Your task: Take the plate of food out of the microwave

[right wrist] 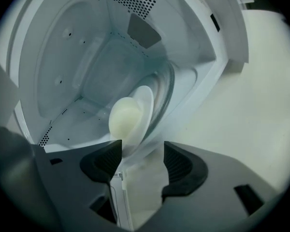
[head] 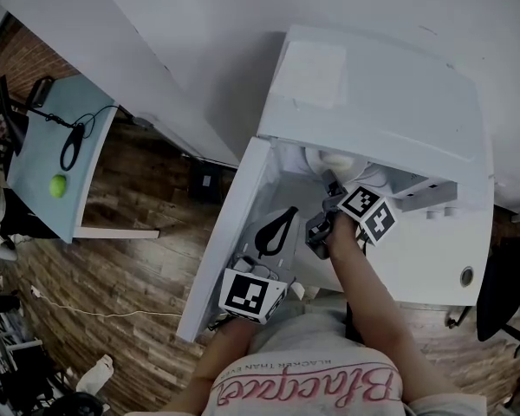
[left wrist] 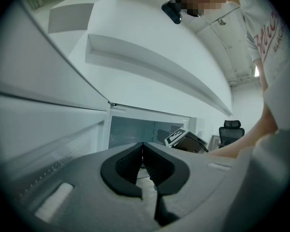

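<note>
Plate of food (right wrist: 135, 111) sits inside the microwave (head: 373, 102), on the round glass tray (right wrist: 168, 88). It has not come out yet. I see it right in front of my right gripper (right wrist: 141, 150). The near edge of the plate comes down to the gap between the two jaws, closer to the left pad (right wrist: 105, 161). The jaws stand wide apart and squeeze nothing, so the plate is not grabbed. The food is a pale round lump on the plate.

In the head view my right gripper reaches into the open front of the microwave. The white door (head: 230, 232) is swung out toward me on the left. My left gripper (left wrist: 143, 145) is low and near, close by that door. Its jaws are pressed together at the tips and hold nothing.

Now I count. I see one plate, one lump of food, one microwave, one door and one glass tray. I have two grippers, and each has one marker cube, the left cube (head: 247, 293) and the right cube (head: 370, 211). Far off on the left stands one table (head: 30, 167) with one green ball (head: 58, 185) on it
</note>
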A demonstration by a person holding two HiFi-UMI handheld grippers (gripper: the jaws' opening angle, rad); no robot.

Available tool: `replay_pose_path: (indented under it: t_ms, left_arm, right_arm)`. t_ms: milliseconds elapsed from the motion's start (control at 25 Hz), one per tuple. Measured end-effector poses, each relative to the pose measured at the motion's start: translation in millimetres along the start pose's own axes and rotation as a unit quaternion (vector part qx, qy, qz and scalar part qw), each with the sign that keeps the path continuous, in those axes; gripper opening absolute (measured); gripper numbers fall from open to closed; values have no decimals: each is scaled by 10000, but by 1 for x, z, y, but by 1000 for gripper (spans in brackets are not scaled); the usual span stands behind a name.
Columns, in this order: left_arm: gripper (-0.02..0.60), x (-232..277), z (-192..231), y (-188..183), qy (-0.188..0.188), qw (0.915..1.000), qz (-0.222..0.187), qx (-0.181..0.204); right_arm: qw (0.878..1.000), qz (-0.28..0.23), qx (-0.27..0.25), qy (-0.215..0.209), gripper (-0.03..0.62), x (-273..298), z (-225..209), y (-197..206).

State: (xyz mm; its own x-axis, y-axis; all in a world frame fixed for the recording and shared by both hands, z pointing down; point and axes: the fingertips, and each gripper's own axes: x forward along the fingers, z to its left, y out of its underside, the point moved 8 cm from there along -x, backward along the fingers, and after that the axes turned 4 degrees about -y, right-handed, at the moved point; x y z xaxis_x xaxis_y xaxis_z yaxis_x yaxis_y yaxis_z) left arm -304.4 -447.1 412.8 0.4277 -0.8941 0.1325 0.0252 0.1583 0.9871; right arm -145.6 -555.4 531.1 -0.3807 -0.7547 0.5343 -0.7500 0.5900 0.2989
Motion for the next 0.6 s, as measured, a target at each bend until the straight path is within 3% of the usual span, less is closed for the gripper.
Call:
replay_pose_path:
  t_ms: [400,480,600]
  left_arm:
    - [8,4,-6,3,118,9999,-43,7]
    - [8,4,-9,4,155,9999,-52,19]
    - [8,6,-14,6,208,9998,-37,28]
  right_arm:
    - [9991,-271,300,-128,266,-30,-31,-19]
    - [9987,-263,375,-243,236,-34,-35,-26]
    - [9970,-90,492,-583,141,-36,-36,-36]
